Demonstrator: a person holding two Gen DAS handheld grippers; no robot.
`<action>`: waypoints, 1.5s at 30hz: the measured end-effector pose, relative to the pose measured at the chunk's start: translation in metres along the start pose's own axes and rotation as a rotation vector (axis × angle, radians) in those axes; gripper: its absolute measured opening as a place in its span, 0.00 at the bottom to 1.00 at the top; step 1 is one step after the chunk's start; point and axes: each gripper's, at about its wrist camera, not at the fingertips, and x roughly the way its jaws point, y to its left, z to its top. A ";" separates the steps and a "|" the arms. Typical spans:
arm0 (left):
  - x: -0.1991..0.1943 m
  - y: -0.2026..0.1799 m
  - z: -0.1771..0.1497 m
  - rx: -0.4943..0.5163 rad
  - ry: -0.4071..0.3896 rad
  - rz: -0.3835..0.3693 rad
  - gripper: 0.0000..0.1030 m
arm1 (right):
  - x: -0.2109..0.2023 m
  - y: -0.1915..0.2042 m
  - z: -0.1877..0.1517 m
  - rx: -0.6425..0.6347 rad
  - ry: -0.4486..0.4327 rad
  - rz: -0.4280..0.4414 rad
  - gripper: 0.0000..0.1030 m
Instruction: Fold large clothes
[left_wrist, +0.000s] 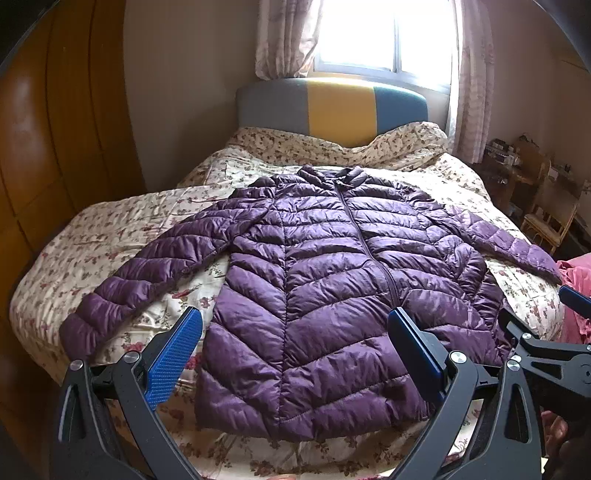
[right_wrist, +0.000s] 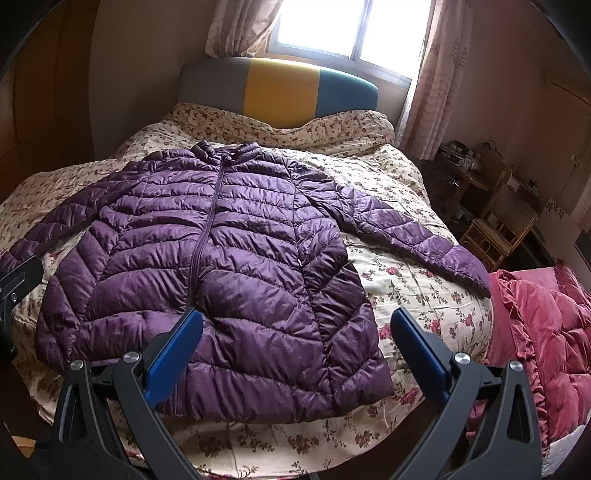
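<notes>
A purple quilted puffer jacket (left_wrist: 325, 280) (right_wrist: 207, 258) lies flat and zipped on the floral bed cover, collar toward the headboard, both sleeves spread out to the sides. My left gripper (left_wrist: 295, 325) hovers open above the jacket's hem, with nothing between its blue pads (left_wrist: 173, 362). My right gripper (right_wrist: 295, 325) is open too, over the jacket's right lower corner, empty. Part of the right gripper (left_wrist: 546, 343) shows at the right edge of the left wrist view. The left gripper's black frame (right_wrist: 14, 280) shows at the left edge of the right wrist view.
The bed (left_wrist: 110, 236) has a grey, yellow and teal headboard (left_wrist: 332, 107) under a bright window. A pink ruffled quilt (right_wrist: 546, 332) lies at the bed's right side. A wooden wardrobe (left_wrist: 44, 147) stands left; a rattan chair (right_wrist: 498, 225) and cluttered table stand right.
</notes>
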 end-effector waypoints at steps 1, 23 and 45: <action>0.002 -0.001 0.000 0.003 0.002 0.001 0.97 | 0.001 -0.002 0.001 0.006 -0.006 -0.001 0.98; 0.125 -0.011 0.033 0.042 0.152 -0.052 0.97 | 0.150 -0.144 0.022 0.266 0.234 -0.239 0.93; 0.275 0.004 0.109 0.010 0.177 -0.047 0.97 | 0.269 -0.387 0.026 0.617 0.448 -0.610 0.77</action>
